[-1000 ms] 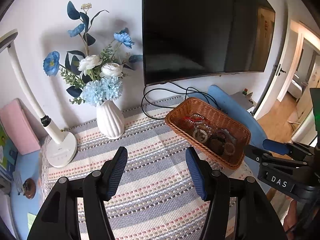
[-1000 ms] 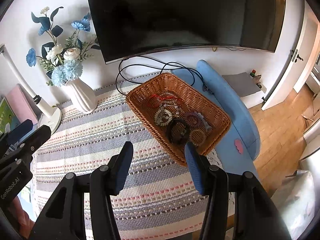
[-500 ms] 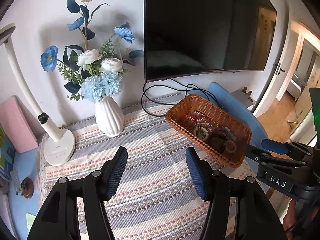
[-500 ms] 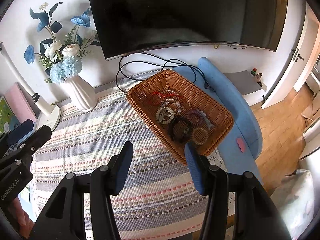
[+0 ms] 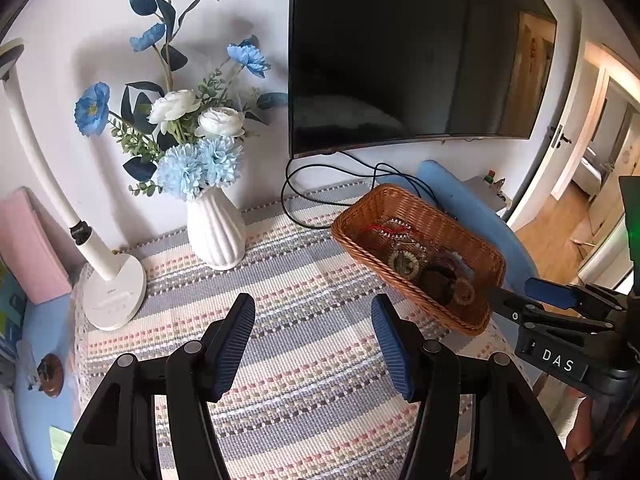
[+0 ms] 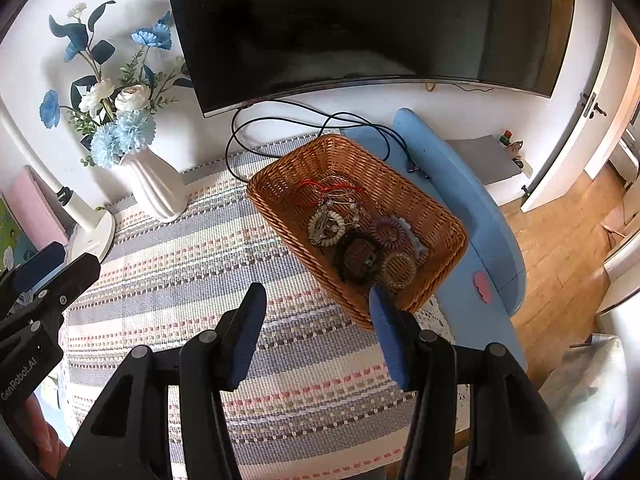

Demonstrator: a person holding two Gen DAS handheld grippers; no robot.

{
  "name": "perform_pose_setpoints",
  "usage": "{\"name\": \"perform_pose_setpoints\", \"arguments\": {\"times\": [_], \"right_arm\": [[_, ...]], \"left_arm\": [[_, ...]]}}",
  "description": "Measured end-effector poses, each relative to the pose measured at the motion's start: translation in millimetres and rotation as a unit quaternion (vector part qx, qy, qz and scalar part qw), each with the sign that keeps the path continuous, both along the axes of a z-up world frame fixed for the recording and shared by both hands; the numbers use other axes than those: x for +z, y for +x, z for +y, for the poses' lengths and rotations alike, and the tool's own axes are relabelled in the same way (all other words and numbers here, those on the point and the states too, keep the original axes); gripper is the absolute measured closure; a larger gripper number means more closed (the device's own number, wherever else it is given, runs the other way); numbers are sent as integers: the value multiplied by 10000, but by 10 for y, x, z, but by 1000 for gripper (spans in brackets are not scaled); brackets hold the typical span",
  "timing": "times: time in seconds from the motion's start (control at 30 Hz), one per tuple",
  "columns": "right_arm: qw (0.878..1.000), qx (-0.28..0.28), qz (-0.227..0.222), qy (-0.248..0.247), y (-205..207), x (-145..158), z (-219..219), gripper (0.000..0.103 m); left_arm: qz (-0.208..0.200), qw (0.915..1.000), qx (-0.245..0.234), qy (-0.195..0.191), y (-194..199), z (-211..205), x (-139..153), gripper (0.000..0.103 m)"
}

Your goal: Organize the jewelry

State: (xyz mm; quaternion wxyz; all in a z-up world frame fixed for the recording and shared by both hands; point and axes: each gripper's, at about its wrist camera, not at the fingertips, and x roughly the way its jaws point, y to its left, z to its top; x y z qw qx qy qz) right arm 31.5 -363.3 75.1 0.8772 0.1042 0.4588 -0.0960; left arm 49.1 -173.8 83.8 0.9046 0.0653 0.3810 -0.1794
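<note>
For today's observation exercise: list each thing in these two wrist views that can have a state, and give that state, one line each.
Left gripper: open, empty, above the striped cloth.
Right gripper: open, empty, near the basket's front edge.
Wicker basket: upright, holding a heap of jewelry.
Jewelry: piled together, unsorted.
Television: screen dark.
Vase: upright, holding flowers.
Door: open.

Striped surface (image 6: 192, 272) lies bare ahead of both tools. Obstacles in the right wrist view: wicker basket (image 6: 440, 216) at one o'clock, white vase (image 6: 156, 188) at eleven, lamp base (image 6: 94, 234) at ten, screen (image 6: 360, 20) overhanging at twelve.
</note>
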Motion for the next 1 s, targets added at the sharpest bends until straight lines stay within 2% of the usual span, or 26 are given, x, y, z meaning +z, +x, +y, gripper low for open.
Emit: {"name": "perform_pose_setpoints", "arguments": {"times": [0.57, 0.7, 0.83, 1.0], "right_arm": [[9998, 3, 149, 117, 143, -106, 10, 47], [9997, 103, 198, -10, 185, -154, 68, 47], [9991, 276, 270, -170, 213, -221, 198, 47], [9972, 649, 298, -226, 287, -365, 416, 47]], "left_arm": [[188, 9997, 67, 125, 164, 13, -86, 41], [251, 9995, 132, 123, 202, 33, -152, 41], [376, 9985, 343, 183, 259, 92, -285, 41], [260, 9970, 713, 133, 270, 313, -394, 41]]}}
